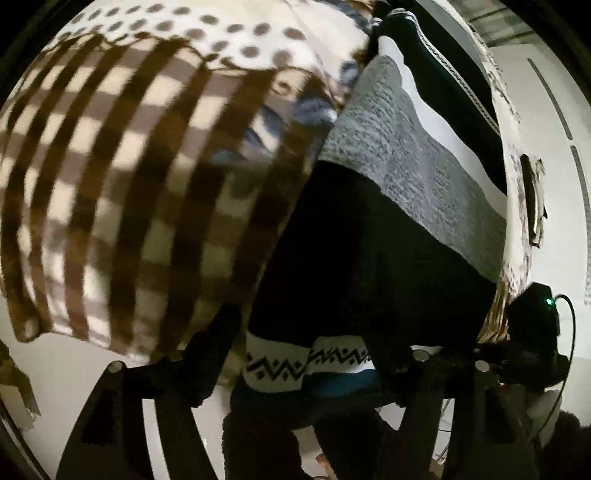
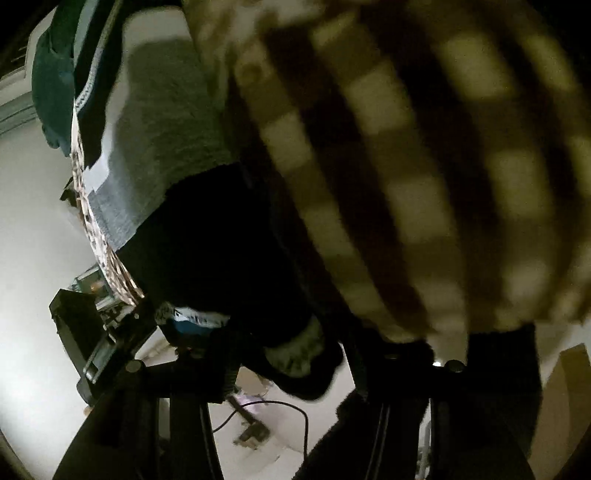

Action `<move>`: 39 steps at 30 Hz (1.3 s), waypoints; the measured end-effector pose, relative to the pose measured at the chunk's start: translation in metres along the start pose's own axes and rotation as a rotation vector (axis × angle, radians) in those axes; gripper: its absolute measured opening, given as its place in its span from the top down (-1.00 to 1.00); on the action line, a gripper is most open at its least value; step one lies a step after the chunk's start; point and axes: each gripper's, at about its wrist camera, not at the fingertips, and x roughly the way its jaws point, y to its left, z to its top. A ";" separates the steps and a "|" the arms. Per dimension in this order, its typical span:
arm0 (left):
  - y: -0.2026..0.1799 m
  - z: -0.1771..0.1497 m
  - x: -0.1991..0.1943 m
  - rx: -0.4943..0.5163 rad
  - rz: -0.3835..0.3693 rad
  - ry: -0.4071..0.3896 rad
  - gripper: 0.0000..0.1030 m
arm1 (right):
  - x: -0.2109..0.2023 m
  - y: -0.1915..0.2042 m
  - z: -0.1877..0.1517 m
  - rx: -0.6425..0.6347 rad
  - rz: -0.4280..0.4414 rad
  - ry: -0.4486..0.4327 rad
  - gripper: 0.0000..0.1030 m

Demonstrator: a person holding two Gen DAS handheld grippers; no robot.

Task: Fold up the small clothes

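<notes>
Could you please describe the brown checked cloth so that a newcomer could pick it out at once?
Start at the pile of clothes filling the left wrist view. The checked cloth hangs across its left side. It alone has brown and cream squares; its neighbours are dotted, grey or black.

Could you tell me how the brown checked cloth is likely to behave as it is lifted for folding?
The brown checked cloth looks floppy: it drapes and curves in the left wrist view. Its fuzzy surface suggests it is probably light and grippy rather than slippery. The blur in the right wrist view hints it may swing.
</notes>
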 end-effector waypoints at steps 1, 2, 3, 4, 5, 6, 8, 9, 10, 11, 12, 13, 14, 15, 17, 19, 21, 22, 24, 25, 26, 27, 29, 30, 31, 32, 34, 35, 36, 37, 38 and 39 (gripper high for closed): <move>0.001 -0.001 0.001 0.003 -0.012 -0.001 -0.37 | 0.004 0.001 0.000 -0.009 -0.004 0.008 0.00; 0.002 -0.002 0.002 0.004 -0.021 -0.002 -0.38 | 0.008 0.004 0.000 -0.027 -0.010 0.014 0.00; 0.002 -0.003 0.002 0.007 -0.033 -0.003 -0.39 | 0.012 0.006 -0.002 -0.040 -0.012 0.018 0.00; 0.002 -0.003 0.001 0.012 -0.042 -0.003 -0.41 | 0.011 0.008 -0.004 -0.056 -0.018 0.020 0.00; 0.003 -0.006 0.002 0.017 -0.047 -0.002 -0.41 | 0.011 0.010 -0.005 -0.067 -0.020 0.019 0.00; 0.003 -0.006 0.002 0.021 -0.051 -0.002 -0.42 | 0.011 0.010 -0.006 -0.072 -0.019 0.016 0.03; 0.005 -0.006 0.002 0.027 -0.057 0.005 -0.44 | 0.008 0.006 -0.005 -0.065 -0.013 0.007 0.31; 0.004 -0.006 0.002 0.030 -0.060 0.009 -0.45 | 0.006 0.005 -0.008 -0.058 0.006 0.005 0.48; 0.004 -0.006 0.002 0.032 -0.061 0.012 -0.45 | 0.004 0.006 -0.011 -0.055 0.022 0.005 0.53; 0.003 -0.004 0.005 0.030 -0.065 0.013 -0.45 | -0.001 0.006 -0.013 -0.059 0.024 0.004 0.53; 0.003 -0.005 0.005 0.028 -0.076 0.015 -0.45 | -0.005 0.005 -0.013 -0.065 0.023 0.003 0.53; 0.005 -0.003 0.006 0.023 -0.089 0.017 -0.45 | -0.006 0.007 -0.015 -0.072 0.019 0.004 0.53; 0.006 -0.004 0.006 0.014 -0.104 0.012 -0.42 | -0.006 0.007 -0.015 -0.067 0.018 0.008 0.53; 0.008 -0.005 0.004 0.005 -0.139 -0.002 -0.42 | -0.003 0.003 -0.007 -0.055 0.024 0.013 0.52; 0.011 -0.010 0.000 -0.004 -0.171 -0.026 -0.02 | -0.003 -0.003 -0.003 -0.024 0.040 0.022 0.52; 0.011 -0.014 -0.004 -0.014 -0.174 -0.028 0.84 | -0.006 -0.005 0.001 -0.018 0.045 0.018 0.59; 0.006 -0.018 -0.011 -0.018 -0.165 -0.045 0.85 | -0.010 0.000 -0.003 -0.041 0.045 -0.003 0.77; 0.001 -0.020 -0.016 -0.009 -0.159 -0.053 0.85 | -0.013 0.002 -0.005 -0.052 0.038 -0.013 0.80; -0.011 -0.024 -0.023 0.003 -0.147 -0.064 0.85 | -0.023 0.003 -0.009 -0.069 0.034 -0.029 0.82; -0.015 -0.026 -0.030 0.006 -0.153 -0.070 0.85 | -0.028 0.006 -0.013 -0.071 0.044 -0.040 0.83; -0.019 -0.026 -0.035 0.008 -0.150 -0.077 0.85 | -0.034 0.008 -0.016 -0.068 0.057 -0.050 0.83; -0.022 -0.025 -0.041 0.008 -0.147 -0.086 0.85 | -0.039 0.011 -0.018 -0.066 0.068 -0.060 0.83; -0.026 -0.021 -0.057 0.000 -0.184 -0.103 0.85 | -0.055 0.017 -0.022 -0.065 0.095 -0.084 0.83; -0.027 -0.019 -0.063 -0.004 -0.195 -0.110 0.85 | -0.062 0.021 -0.025 -0.068 0.107 -0.095 0.83; -0.027 -0.018 -0.070 -0.010 -0.210 -0.116 0.85 | -0.071 0.025 -0.027 -0.070 0.121 -0.106 0.83; -0.028 -0.016 -0.078 -0.018 -0.238 -0.126 0.85 | -0.079 0.028 -0.028 -0.069 0.138 -0.116 0.83; -0.032 -0.010 -0.090 -0.029 -0.273 -0.140 0.85 | -0.094 0.035 -0.029 -0.071 0.168 -0.133 0.83; -0.032 -0.007 -0.094 -0.034 -0.289 -0.146 0.85 | -0.103 0.040 -0.030 -0.072 0.184 -0.144 0.83; -0.035 -0.003 -0.098 -0.041 -0.308 -0.155 0.85 | -0.110 0.045 -0.031 -0.069 0.199 -0.153 0.83; -0.038 0.004 -0.102 -0.047 -0.325 -0.163 0.85 | -0.115 0.048 -0.030 -0.066 0.210 -0.159 0.83; -0.038 0.012 -0.104 -0.051 -0.338 -0.167 0.85 | -0.121 0.053 -0.028 -0.063 0.224 -0.167 0.83; -0.042 0.020 -0.107 -0.052 -0.347 -0.177 0.85 | -0.127 0.058 -0.026 -0.057 0.234 -0.176 0.83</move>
